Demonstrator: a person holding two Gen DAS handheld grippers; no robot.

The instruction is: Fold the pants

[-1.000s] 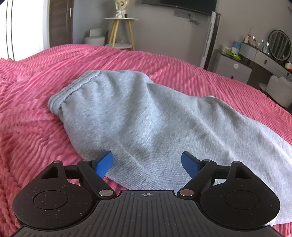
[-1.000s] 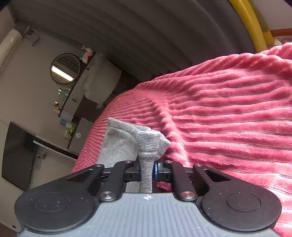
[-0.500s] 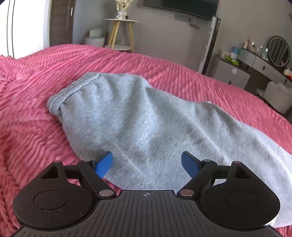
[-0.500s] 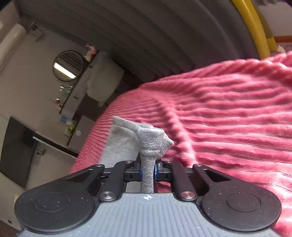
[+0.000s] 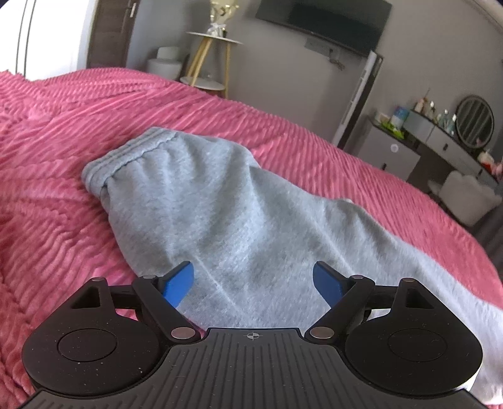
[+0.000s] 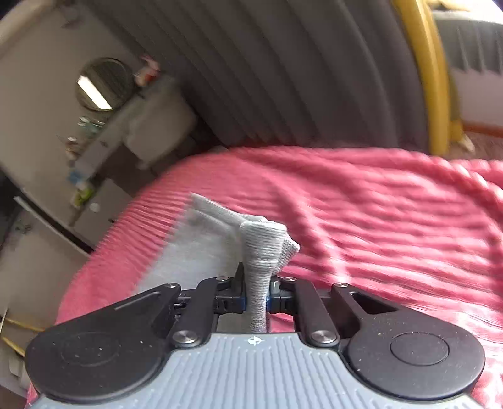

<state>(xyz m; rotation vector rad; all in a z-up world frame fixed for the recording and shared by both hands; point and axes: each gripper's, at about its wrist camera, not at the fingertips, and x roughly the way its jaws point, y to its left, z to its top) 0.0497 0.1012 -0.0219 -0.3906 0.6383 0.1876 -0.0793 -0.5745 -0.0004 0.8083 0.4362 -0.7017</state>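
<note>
Left hand-held gripper (image 5: pixel 253 281) hovers over the grey pants (image 5: pixel 232 220) with its blue fingers (image 5: pixel 177 283) spread wide apart and nothing between them. Beneath it the pants lie stretched across the pink ribbed bedspread (image 5: pixel 63 132), the elastic waistband (image 5: pixel 125 154) at the upper left of the left wrist view and the legs running away to the lower right. Beyond the bed stand a small round side table (image 5: pixel 213 41) on wooden legs, a dark television (image 5: pixel 327 15) on the wall and, far right, a dressing table (image 5: pixel 440 138) with a round mirror (image 5: pixel 474 121).

Right hand-held gripper (image 6: pixel 257 302) is clamped tight on a ribbed cuff of the pants (image 6: pixel 262 248), the knit bunched into a narrow neck between the pads and fanning out above them. The grey leg trails off to the left of the cuff onto the bedspread (image 6: pixel 393 220). The right wrist view is blurred; grey curtains (image 6: pixel 283 63) and a yellow pole (image 6: pixel 430 78) show behind the bed.
</note>
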